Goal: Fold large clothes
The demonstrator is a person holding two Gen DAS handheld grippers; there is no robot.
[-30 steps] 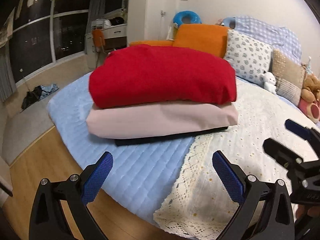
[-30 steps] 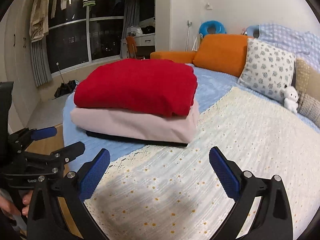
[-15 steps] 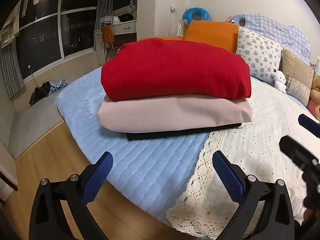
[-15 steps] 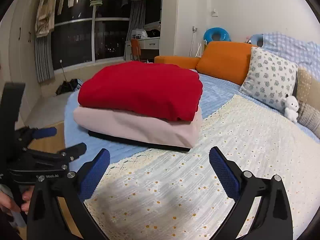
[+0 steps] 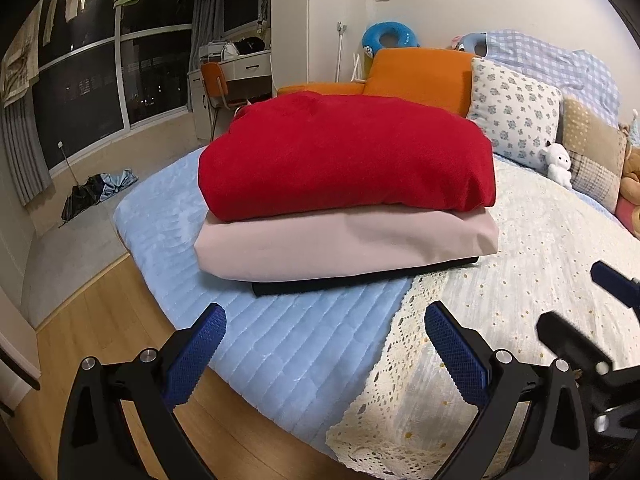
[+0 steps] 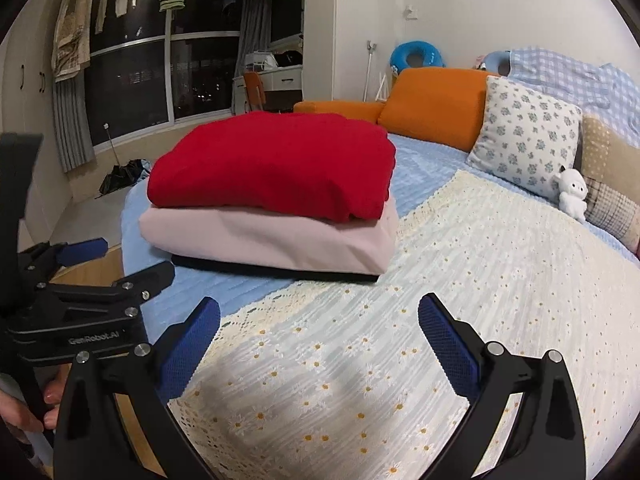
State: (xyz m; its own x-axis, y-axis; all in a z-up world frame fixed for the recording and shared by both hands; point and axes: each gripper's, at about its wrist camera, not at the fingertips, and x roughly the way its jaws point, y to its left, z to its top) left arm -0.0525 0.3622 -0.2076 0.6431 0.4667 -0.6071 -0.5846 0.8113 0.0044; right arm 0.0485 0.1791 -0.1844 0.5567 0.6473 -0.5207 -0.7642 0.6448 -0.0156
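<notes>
three folded garments sit stacked on the bed (image 5: 304,344) near its foot corner: a red sweater (image 5: 344,156) on top, a pale pink piece (image 5: 344,244) under it, a dark garment (image 5: 360,282) at the bottom, edges roughly aligned so the pile stands steady. the left gripper (image 5: 322,340) and right gripper (image 6: 318,332) both hover short of the stack, fingers spread wide and holding nothing. the cream lace coverlet (image 6: 440,320) beside the pile lies flat, likely cleared as a folding surface. judging by the tidy stack, the folding looks finished or between garments.
</notes>
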